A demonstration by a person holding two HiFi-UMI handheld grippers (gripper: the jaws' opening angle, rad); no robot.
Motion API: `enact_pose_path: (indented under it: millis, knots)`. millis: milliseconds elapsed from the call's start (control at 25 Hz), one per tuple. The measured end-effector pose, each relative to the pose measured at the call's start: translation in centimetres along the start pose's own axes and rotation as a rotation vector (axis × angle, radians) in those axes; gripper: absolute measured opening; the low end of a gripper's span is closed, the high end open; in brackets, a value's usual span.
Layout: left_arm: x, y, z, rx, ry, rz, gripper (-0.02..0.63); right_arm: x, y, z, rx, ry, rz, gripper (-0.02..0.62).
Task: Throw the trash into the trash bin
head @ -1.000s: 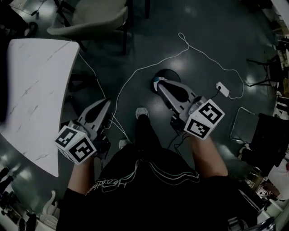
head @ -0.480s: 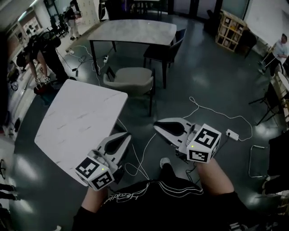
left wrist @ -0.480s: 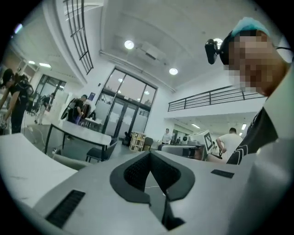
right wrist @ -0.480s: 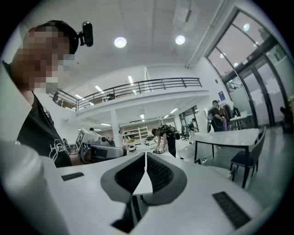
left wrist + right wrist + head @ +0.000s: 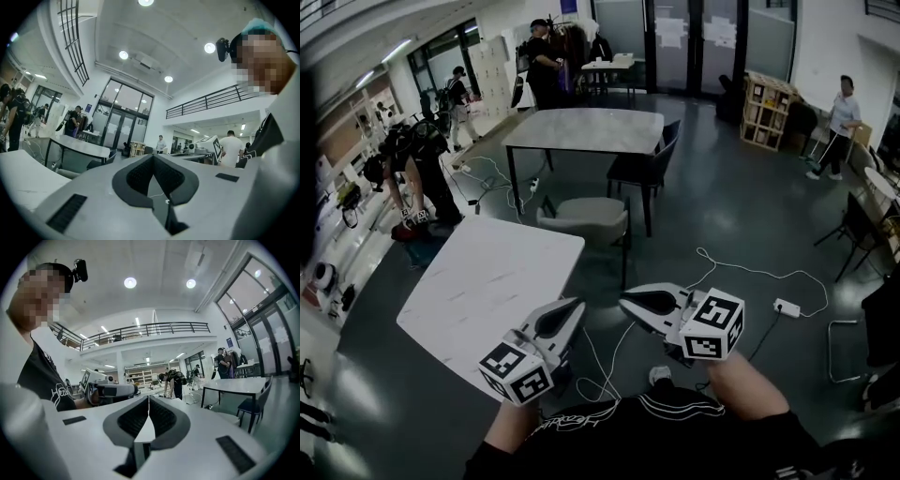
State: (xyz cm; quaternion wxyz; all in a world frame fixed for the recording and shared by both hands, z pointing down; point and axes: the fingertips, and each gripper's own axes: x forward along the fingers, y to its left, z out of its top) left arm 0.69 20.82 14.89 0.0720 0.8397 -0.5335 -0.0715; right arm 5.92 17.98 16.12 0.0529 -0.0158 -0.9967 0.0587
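Note:
No trash and no trash bin show in any current view. In the head view my left gripper [image 5: 577,306] and right gripper [image 5: 624,301] are held up side by side in front of my chest, pointing level into the room, their tips close together. Both are shut with nothing between the pads. The left gripper view shows its own jaws [image 5: 152,158] meeting at the tip, with only floor and cable behind them. In the right gripper view the right gripper [image 5: 148,397] is also shut and empty, and the left gripper [image 5: 108,390] shows beside it.
A white marble table [image 5: 487,281] stands just ahead on the left, with a beige chair [image 5: 586,220] behind it. Farther back are a grey table [image 5: 586,129] and a dark chair [image 5: 643,170]. A white cable and power strip [image 5: 786,307] lie on the floor at right. People stand at left and back.
Both grippers rose from pointing at the floor to level and rolled. The head view lifted from the floor to the room; the dark round object under the right gripper left view.

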Motion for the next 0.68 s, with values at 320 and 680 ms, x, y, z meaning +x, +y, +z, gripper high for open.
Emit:
enact_pose_path:
  millis: [320,680]
  knots:
    - [-1.3,-0.9,-0.8,-0.050,-0.028,-0.019,0.005,-1.0,1.8,0.3,-0.034,-0.007,-0.048,0.034]
    - [-0.2,-0.5,-1.0,-0.043,-0.036,-0.040,0.005,-1.1,1.0,-0.7,-0.001,-0.002,-0.078,0.034]
